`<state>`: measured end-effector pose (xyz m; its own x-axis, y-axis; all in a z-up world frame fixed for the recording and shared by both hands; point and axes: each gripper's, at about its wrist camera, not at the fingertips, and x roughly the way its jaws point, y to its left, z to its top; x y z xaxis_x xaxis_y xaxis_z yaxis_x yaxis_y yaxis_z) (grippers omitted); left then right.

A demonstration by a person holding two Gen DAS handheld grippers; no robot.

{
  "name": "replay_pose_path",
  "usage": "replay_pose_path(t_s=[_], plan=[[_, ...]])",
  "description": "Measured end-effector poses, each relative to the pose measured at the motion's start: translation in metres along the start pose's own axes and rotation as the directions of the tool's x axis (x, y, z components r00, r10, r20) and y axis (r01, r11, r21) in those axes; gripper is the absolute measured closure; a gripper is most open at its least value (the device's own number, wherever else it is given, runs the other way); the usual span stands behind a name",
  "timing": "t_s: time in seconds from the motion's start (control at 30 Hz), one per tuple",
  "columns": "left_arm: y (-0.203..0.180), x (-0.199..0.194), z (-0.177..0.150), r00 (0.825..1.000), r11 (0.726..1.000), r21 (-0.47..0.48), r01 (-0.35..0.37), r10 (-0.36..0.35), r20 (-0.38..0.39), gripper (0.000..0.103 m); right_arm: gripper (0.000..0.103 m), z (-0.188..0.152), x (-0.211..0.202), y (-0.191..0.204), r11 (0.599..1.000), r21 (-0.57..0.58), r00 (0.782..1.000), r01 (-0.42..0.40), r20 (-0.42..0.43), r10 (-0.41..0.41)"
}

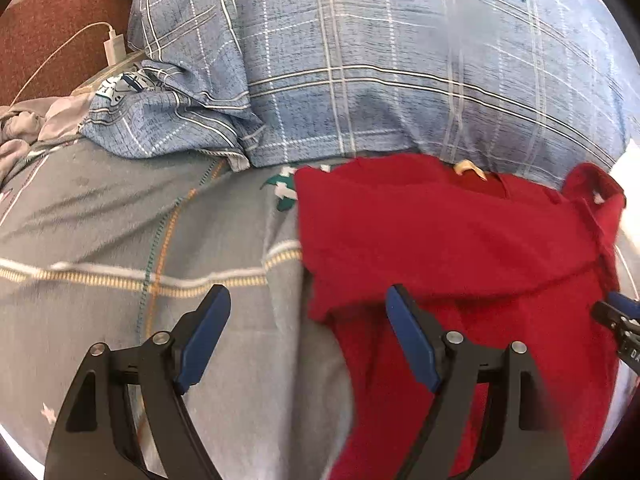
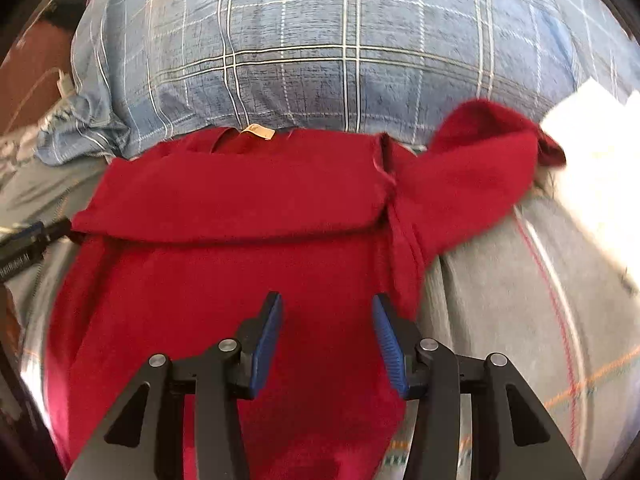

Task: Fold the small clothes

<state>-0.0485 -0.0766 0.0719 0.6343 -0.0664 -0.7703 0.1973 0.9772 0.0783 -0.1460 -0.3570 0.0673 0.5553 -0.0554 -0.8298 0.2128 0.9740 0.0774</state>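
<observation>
A small red sweater (image 1: 452,240) lies flat on the grey bedsheet (image 1: 120,220), collar with a tan label (image 2: 258,132) toward the pillow. Its left sleeve is folded across the chest (image 2: 240,196); the right sleeve (image 2: 476,176) sticks out to the right. My left gripper (image 1: 308,304) is open and empty, over the sweater's left edge. My right gripper (image 2: 327,312) is open and empty, above the sweater's lower body. The right gripper's tip shows in the left wrist view (image 1: 618,316), and the left gripper's tip shows in the right wrist view (image 2: 36,236).
A blue plaid pillow (image 1: 400,60) lies just behind the sweater. A white charger and cable (image 1: 114,46) rest at the far left by crumpled grey cloth (image 1: 24,136). A white object (image 2: 592,152) lies at the right next to the sleeve.
</observation>
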Motion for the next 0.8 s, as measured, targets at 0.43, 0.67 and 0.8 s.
replay_pose_path(t_s=[0.43,0.67,0.8], plan=[[0.01,-0.018,-0.042,0.998,0.999,-0.034,0.038,-0.04,-0.047,0.023,0.049,-0.038,-0.018,-0.026,0.994,0.105,1.0,0.01,-0.029,-0.007],[0.002,-0.032,-0.038,0.999,0.999,-0.006,0.047,-0.047,-0.022,0.023,0.097,-0.033,-0.037,-0.023,0.998,0.031,0.997,0.046,0.065,-0.048],[0.003,-0.041,-0.036,0.999,0.999,-0.005,0.053,-0.053,0.004,0.023,0.103,-0.036,-0.05,-0.043,0.982,0.011,0.979,0.187,0.079,-0.187]])
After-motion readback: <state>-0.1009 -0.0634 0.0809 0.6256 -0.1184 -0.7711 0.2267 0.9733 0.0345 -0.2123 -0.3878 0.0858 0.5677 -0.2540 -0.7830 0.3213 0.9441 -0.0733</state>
